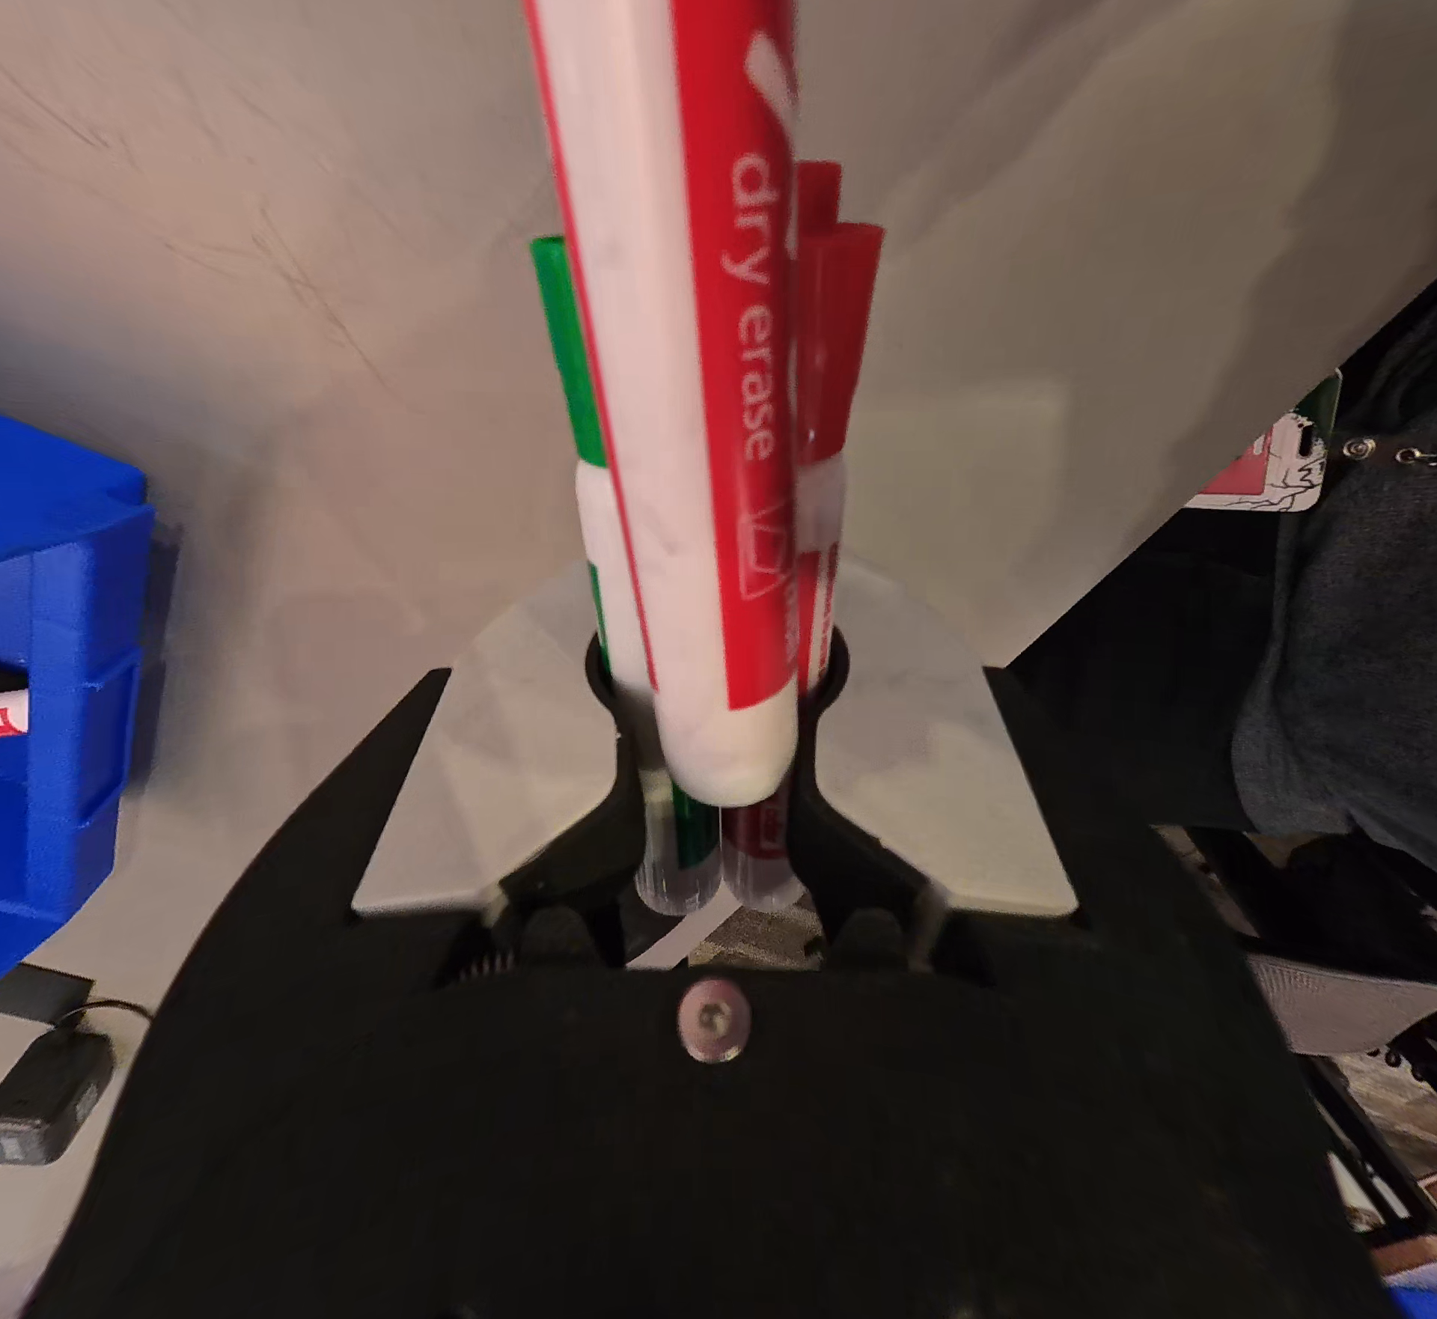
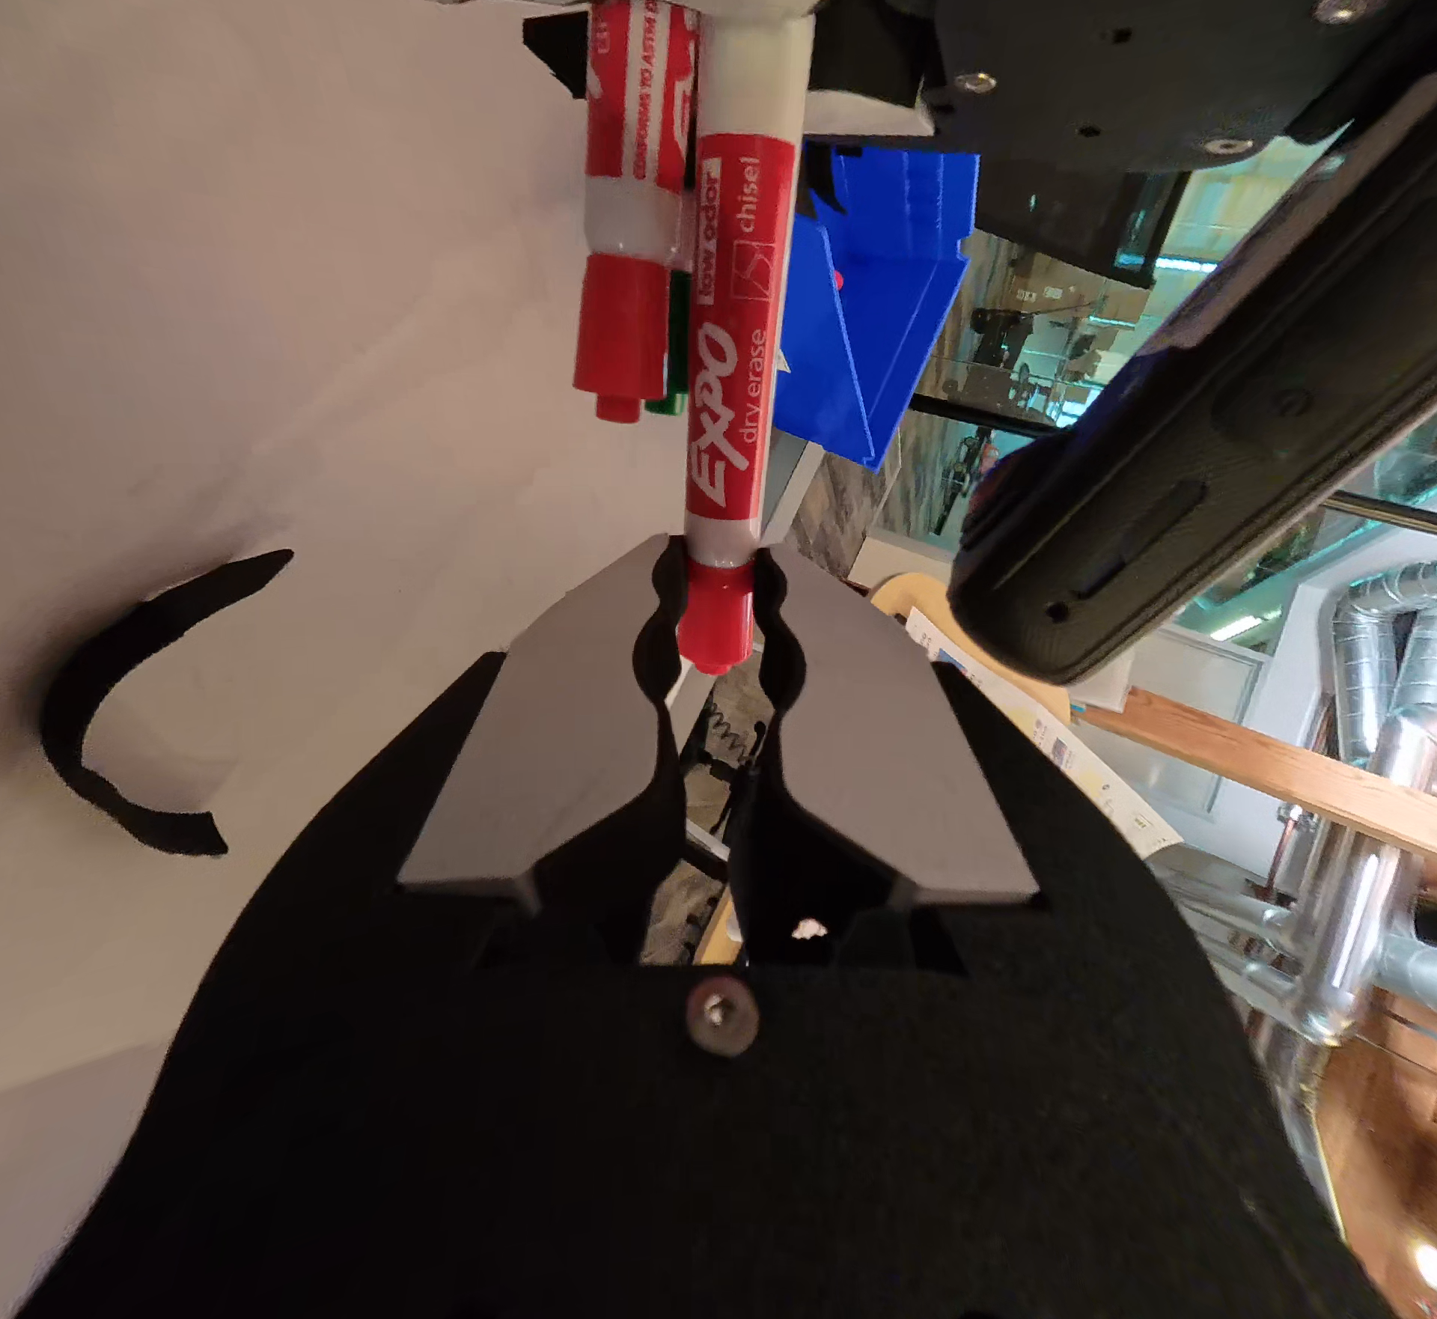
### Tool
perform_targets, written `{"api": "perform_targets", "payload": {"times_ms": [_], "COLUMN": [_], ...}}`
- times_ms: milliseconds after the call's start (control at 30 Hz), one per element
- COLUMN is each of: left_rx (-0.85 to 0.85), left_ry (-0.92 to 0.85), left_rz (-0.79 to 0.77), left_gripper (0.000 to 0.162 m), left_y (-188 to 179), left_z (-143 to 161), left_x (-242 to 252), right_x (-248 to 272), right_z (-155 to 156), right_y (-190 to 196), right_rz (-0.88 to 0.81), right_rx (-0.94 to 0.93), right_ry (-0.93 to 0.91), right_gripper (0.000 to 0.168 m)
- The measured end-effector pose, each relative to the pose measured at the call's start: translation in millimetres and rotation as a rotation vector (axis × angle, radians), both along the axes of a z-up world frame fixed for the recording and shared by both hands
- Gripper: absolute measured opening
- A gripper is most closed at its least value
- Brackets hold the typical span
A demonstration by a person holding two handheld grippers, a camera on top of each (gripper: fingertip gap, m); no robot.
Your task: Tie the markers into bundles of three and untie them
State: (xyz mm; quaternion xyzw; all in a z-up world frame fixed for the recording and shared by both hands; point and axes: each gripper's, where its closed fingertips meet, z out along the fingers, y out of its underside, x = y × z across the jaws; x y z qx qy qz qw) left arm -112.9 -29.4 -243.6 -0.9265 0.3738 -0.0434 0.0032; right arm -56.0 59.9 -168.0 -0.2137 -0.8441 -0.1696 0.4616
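Left gripper [image 1: 719,799] fingers are clamping two markers [image 1: 715,854] while right gripper [image 2: 719,613] fingers are pinching the third marker [image 2: 735,348] alongside; strap [image 2: 117,706] is lying unused at 9 o'clock on the tabletop [image 2: 272,270], so tying is pending.

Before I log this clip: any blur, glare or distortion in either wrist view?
Left wrist view: the near red marker is smeared and soft, the blue bin is also soft, and wide-angle stretch widens the left claw. Right wrist view: sharper, the same marker crisp at the right claw; bright windows behind, fisheye bending the edges.
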Motion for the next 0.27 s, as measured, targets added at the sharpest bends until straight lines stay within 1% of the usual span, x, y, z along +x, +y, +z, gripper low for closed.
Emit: {"api": "perform_targets", "payload": {"times_ms": [33,267], "left_rx": [-0.002,0.003], "left_ry": [-0.001,0.011], "left_rz": [-0.004,-0.014], "left_gripper": [0.043,0.043], "left_y": [0.3,6.7], "left_z": [0.0,3.4], "left_x": [0.5,2.0], "right_x": [-0.2,-8.4], "right_z": [-0.3,-1.8], "right_y": [0.2,-9.0], "right_rz": [-0.012,0.002], "right_rx": [-0.005,-0.002], "right_ry": [-0.001,-0.020], "right_gripper": [0.016,0.016]}}
